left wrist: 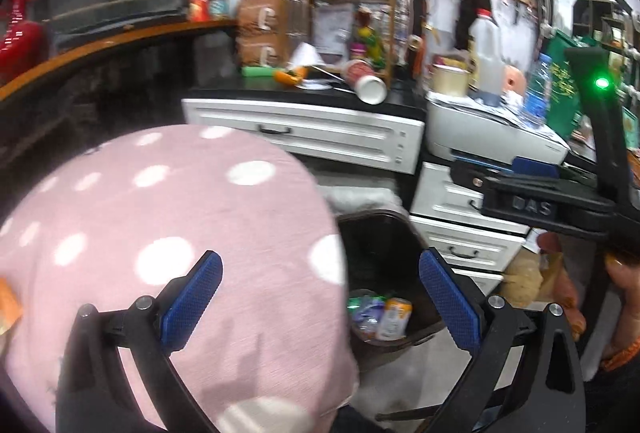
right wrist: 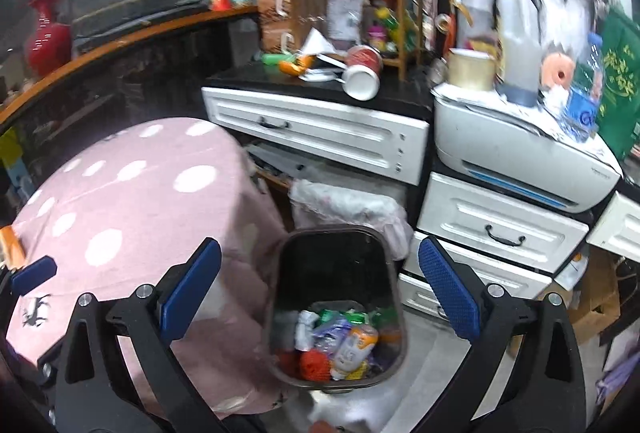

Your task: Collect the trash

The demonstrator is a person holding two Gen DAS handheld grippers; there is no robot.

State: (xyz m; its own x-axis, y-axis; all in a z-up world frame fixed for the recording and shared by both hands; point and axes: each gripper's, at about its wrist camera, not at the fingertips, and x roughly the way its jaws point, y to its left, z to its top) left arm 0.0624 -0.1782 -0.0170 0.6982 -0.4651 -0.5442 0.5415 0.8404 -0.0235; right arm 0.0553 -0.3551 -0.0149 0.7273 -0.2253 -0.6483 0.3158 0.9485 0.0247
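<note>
A dark trash bin [right wrist: 288, 273] stands on the floor beside a pink dotted seat. In it lie a drink can [right wrist: 356, 347], crumpled wrappers [right wrist: 328, 329] and an orange-red lump [right wrist: 314, 365]. My right gripper [right wrist: 320, 297] hovers above the bin, open, with nothing between its blue pads. My left gripper [left wrist: 320, 309] hangs open and empty over the seat's edge and the bin [left wrist: 384, 245]. On the black counter a paper cup [right wrist: 362, 73] lies tipped over, next to an orange scrap [right wrist: 294, 65] and white paper [right wrist: 316, 43].
The pink dotted seat [right wrist: 132, 201] crowds the bin's left. White drawers [right wrist: 320, 129] and a printer [right wrist: 520, 157] bearing a jug [right wrist: 518, 41] stand behind. A bag-lined bin [right wrist: 348, 205] sits behind the dark one. A hand [left wrist: 560, 293] holds the other gripper's black frame [left wrist: 532, 207].
</note>
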